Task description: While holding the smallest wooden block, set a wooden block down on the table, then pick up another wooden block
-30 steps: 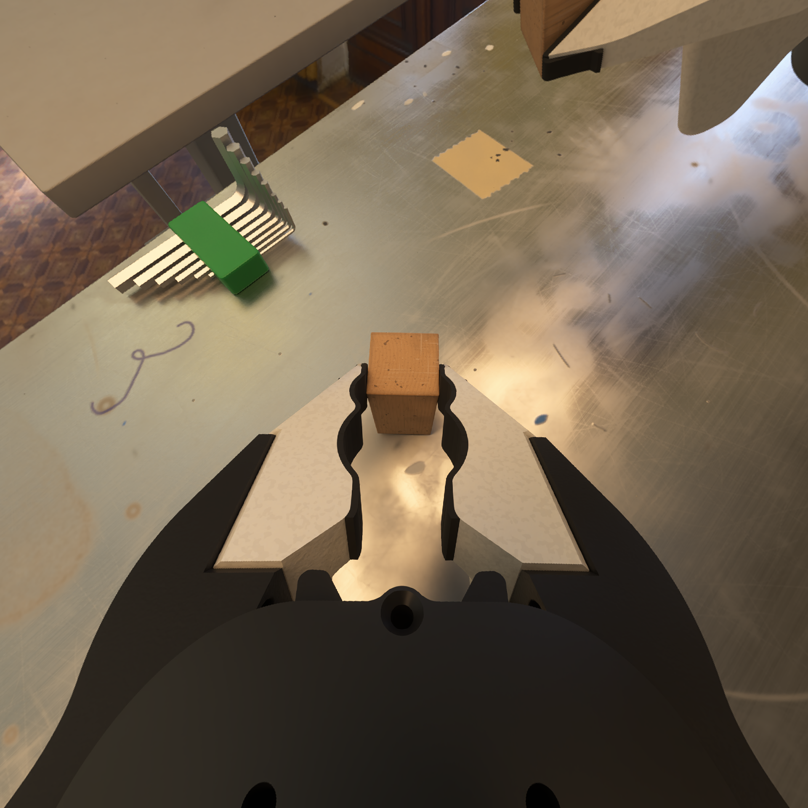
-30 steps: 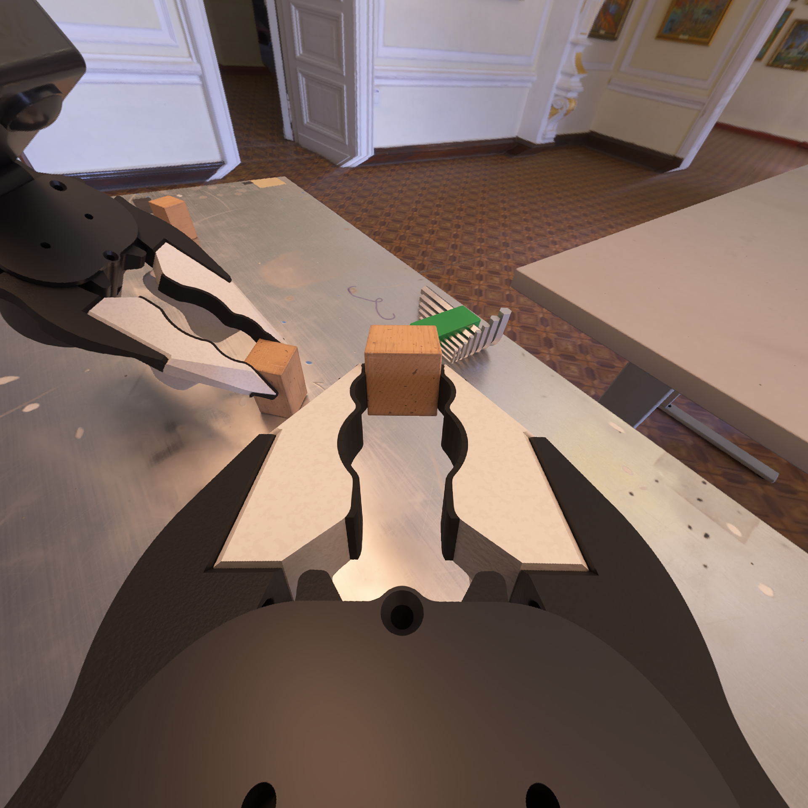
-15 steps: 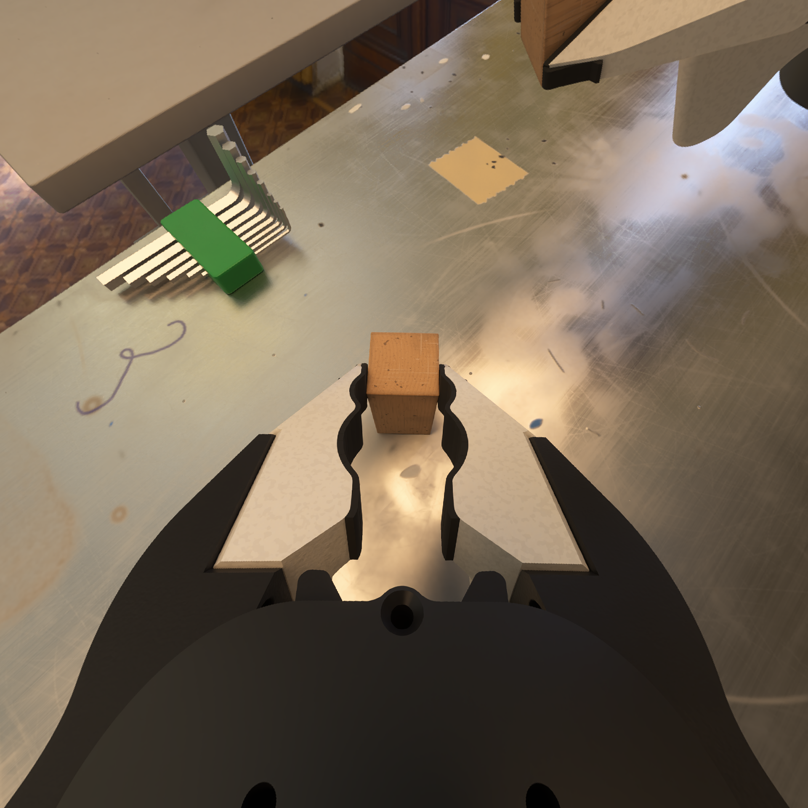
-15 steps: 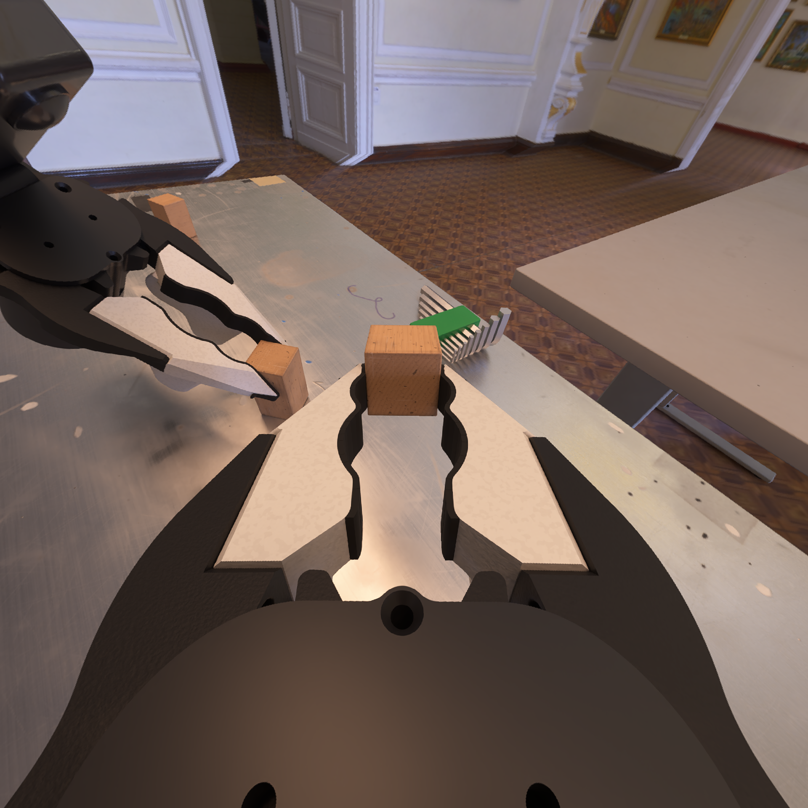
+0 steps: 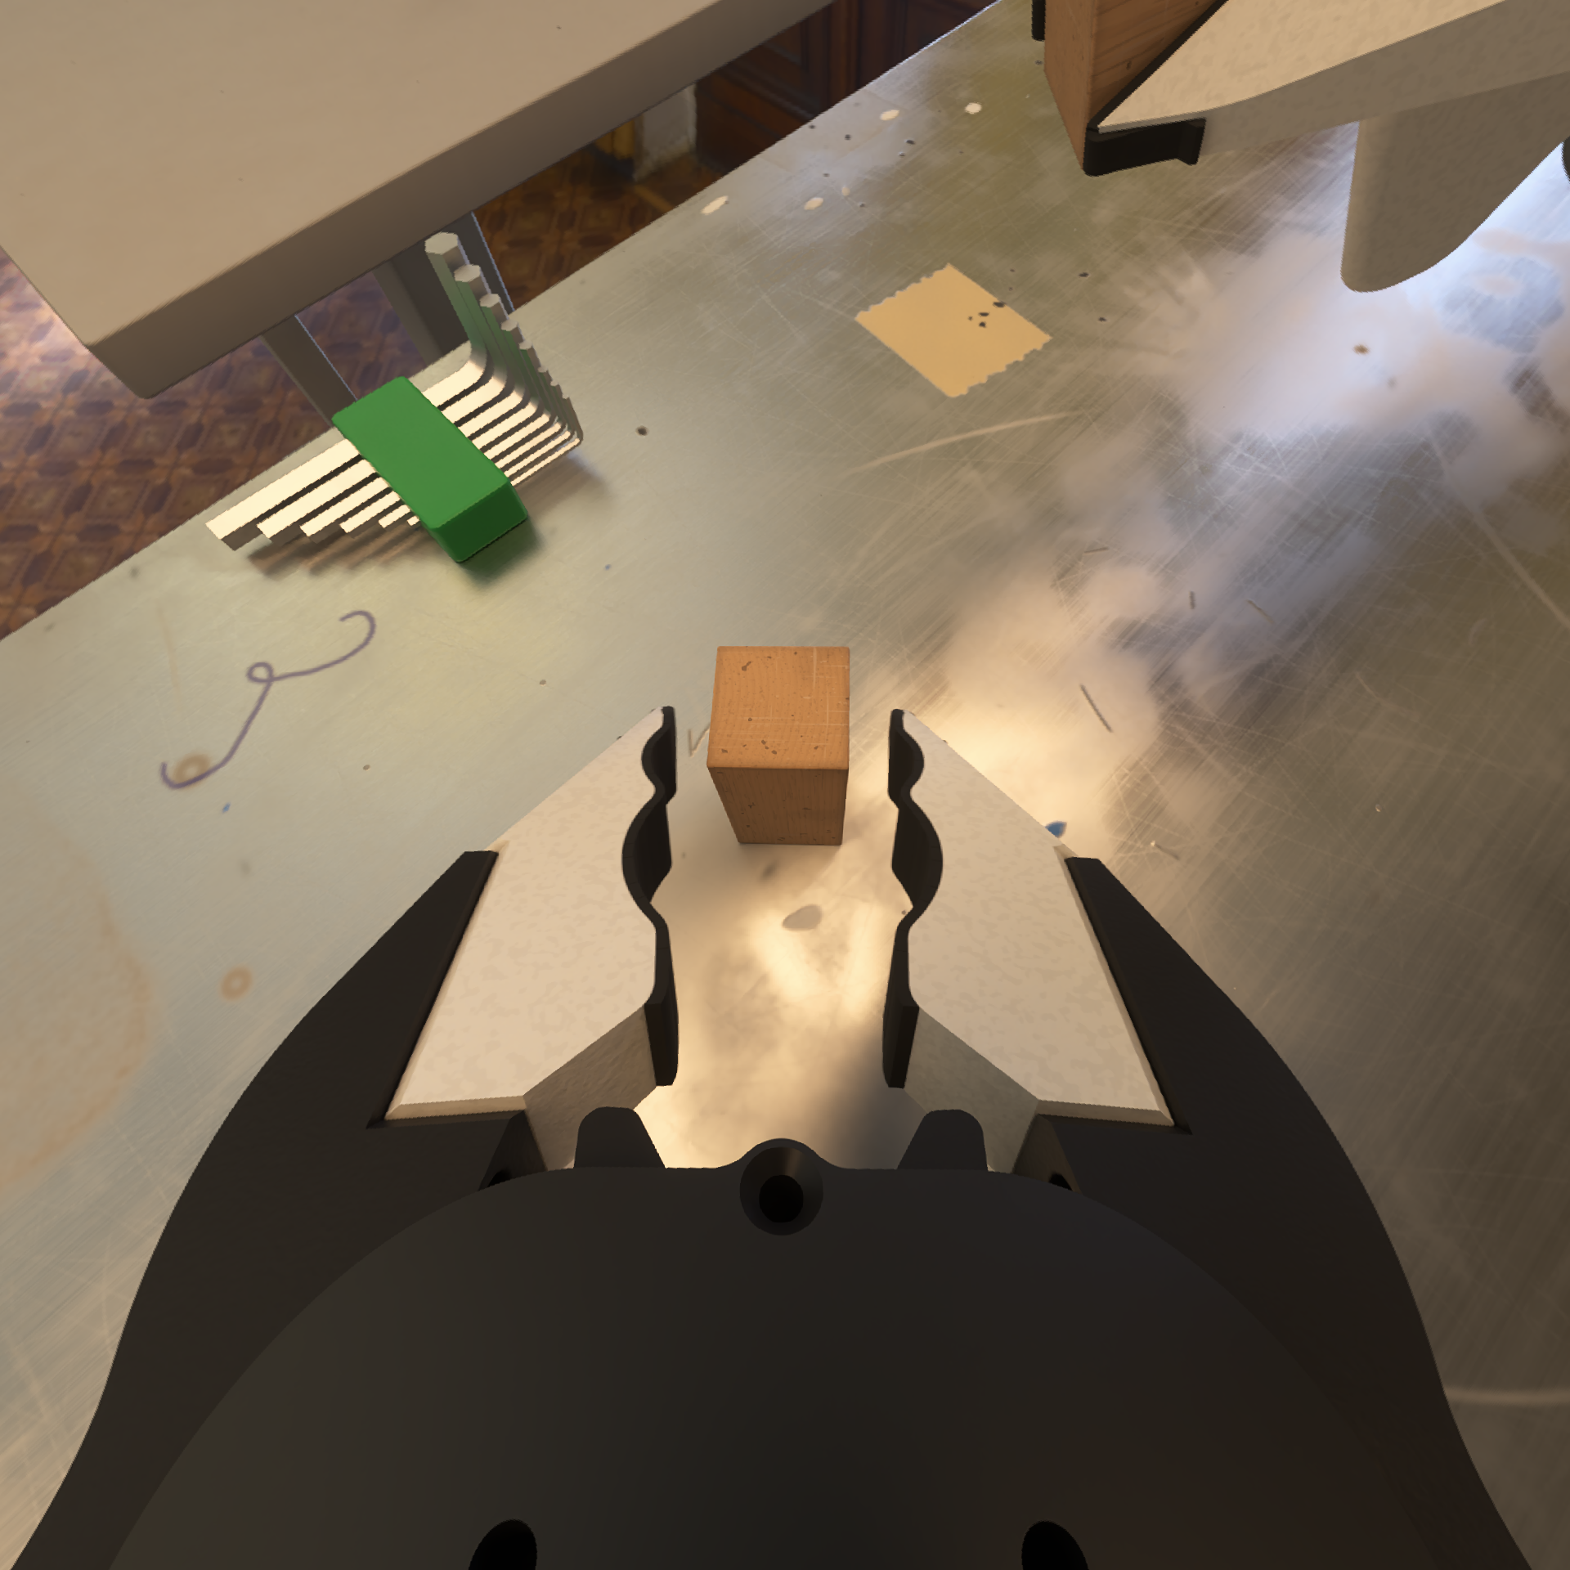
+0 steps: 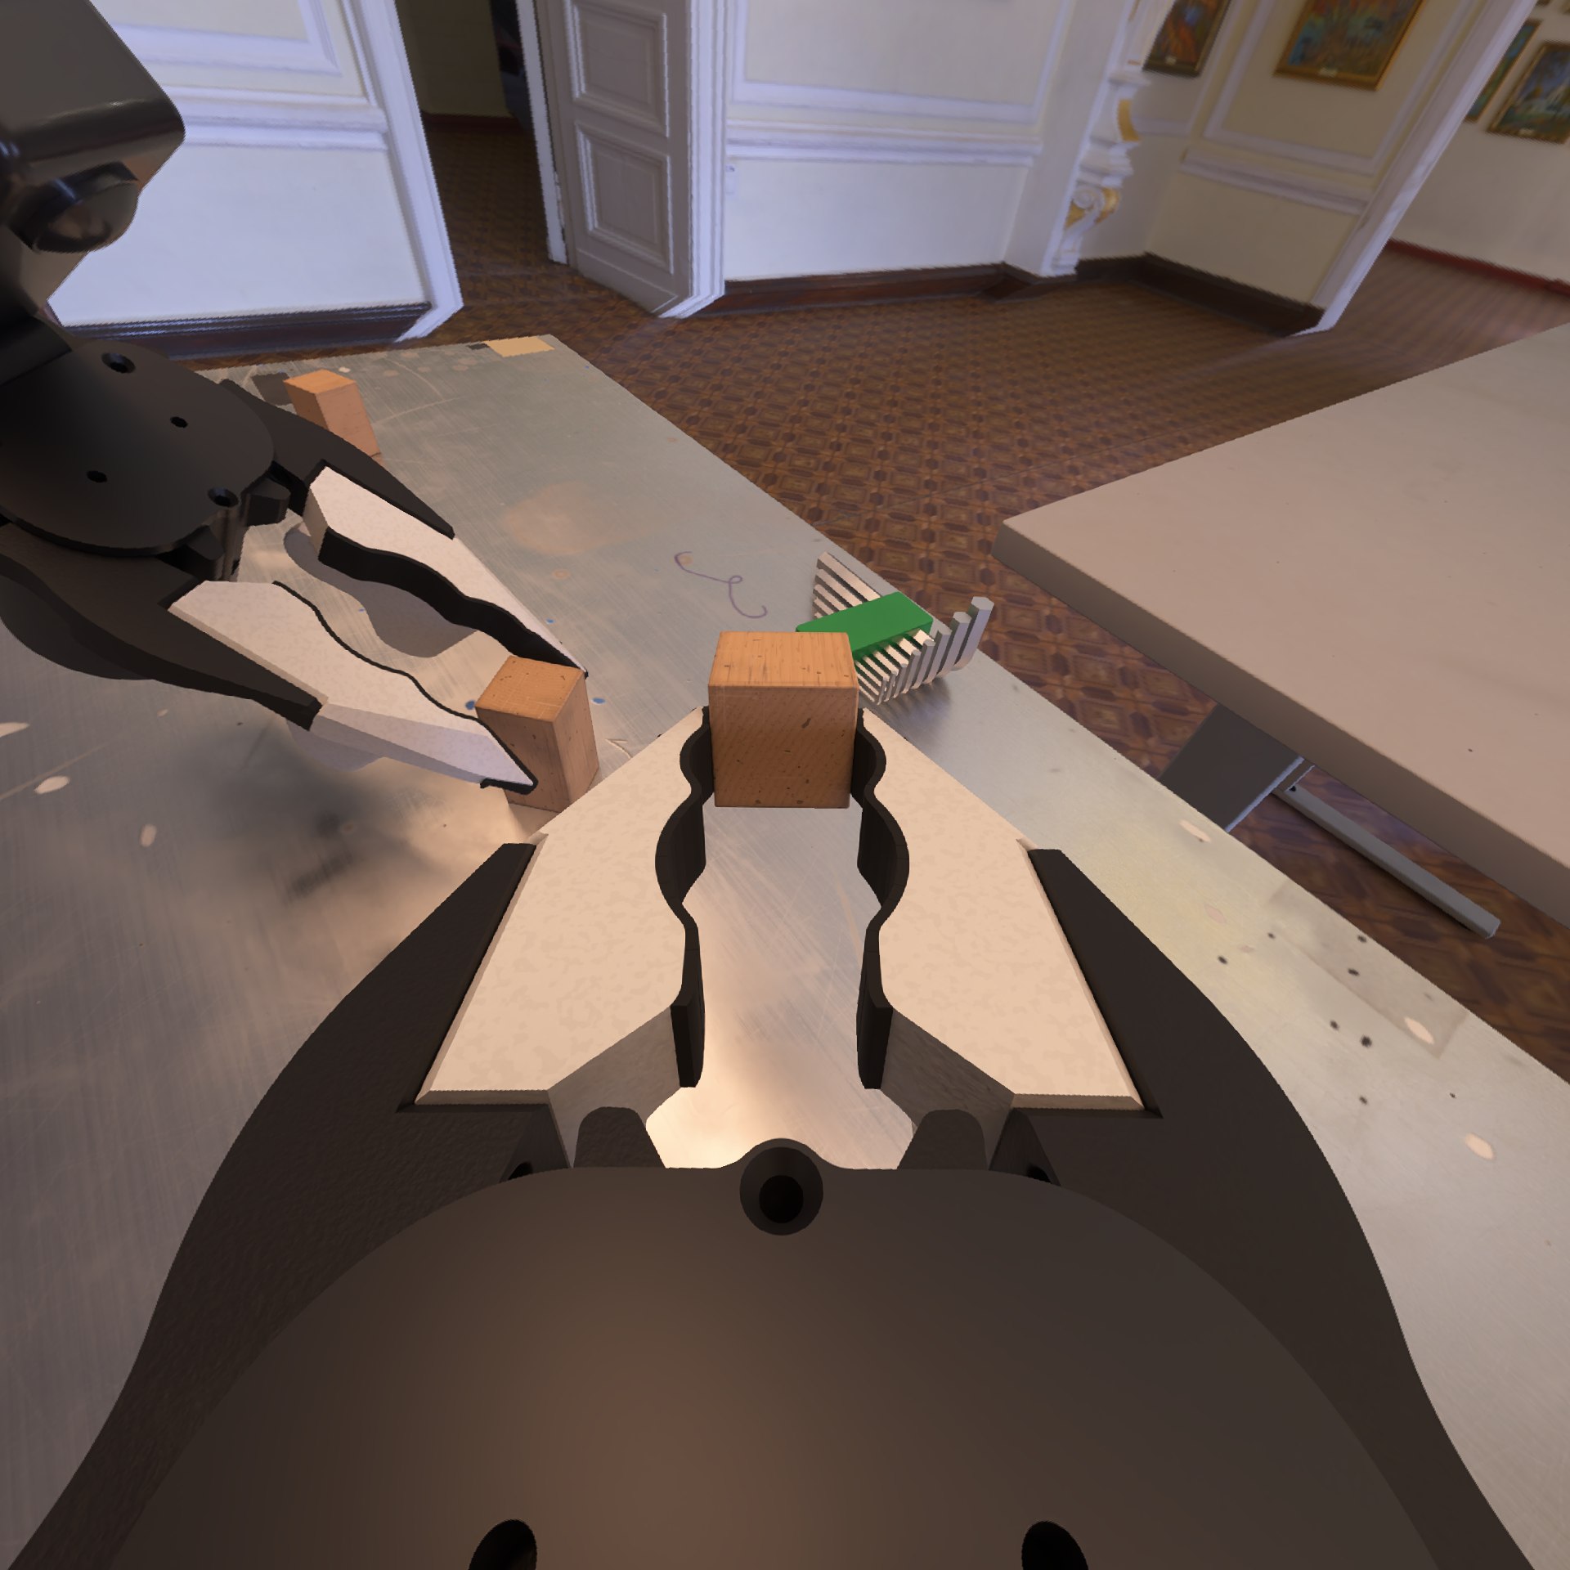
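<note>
**Left jaws apart around a standing block, right jaws clamped on the cube**

Spread wide, the left gripper (image 5: 780,748) has a clear gap on each side of the tall block (image 5: 780,739), which stands upright on the table (image 5: 510,765) between the fingertips, touched by neither. The right wrist view shows the same: the left gripper (image 6: 527,714) comes in from the left, its fingers on either side of the tall block (image 6: 544,731), whose base rests on the metal top.

Pinched at the fingertips of the right gripper (image 6: 782,748) is the cube (image 6: 782,731), held clear above the table (image 6: 1062,892). In the left wrist view it shows at the far right edge as the cube (image 5: 1083,68).

A third block (image 6: 327,408) stands near the table's far left corner, well apart from the others. A green-handled hex key set (image 5: 425,476) lies near the table's far edge, and a second table (image 6: 1317,552) stands to the right beyond it.
</note>
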`<action>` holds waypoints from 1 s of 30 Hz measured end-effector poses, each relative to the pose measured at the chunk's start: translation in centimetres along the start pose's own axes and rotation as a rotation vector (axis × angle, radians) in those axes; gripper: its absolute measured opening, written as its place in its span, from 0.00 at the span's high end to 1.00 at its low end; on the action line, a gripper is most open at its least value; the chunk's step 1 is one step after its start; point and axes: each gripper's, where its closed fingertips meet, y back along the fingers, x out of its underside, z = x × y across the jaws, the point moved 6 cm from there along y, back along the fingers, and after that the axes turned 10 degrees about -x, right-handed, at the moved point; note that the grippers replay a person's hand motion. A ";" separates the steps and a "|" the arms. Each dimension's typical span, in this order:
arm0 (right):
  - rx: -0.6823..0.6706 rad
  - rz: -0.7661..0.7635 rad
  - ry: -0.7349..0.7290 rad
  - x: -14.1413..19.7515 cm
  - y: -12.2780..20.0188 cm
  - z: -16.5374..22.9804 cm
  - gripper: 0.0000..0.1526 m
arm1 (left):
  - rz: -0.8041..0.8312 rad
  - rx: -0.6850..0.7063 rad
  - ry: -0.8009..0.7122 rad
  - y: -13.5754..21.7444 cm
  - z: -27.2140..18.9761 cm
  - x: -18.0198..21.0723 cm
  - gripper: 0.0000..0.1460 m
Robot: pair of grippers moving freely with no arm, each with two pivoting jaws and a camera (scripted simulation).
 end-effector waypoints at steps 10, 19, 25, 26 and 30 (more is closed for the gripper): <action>0.000 -0.035 0.000 -0.6 0.6 0.0 0.80 | -0.146 0.003 0.116 7.2 0.8 -2.5 0.54; -0.016 -0.046 0.009 -0.9 0.6 0.6 0.80 | 0.059 -0.160 -0.171 19.7 15.7 -1.1 0.60; -0.010 -0.016 0.019 -0.5 0.2 0.6 0.80 | 0.410 -0.102 -0.335 17.6 23.3 5.0 0.63; -0.009 -0.011 0.019 -0.4 0.1 0.6 0.80 | 0.463 -0.115 -0.371 16.9 24.0 5.9 0.65; -0.007 0.006 0.015 0.0 -0.1 0.4 0.80 | 0.640 -0.108 -0.482 14.7 25.6 8.8 0.69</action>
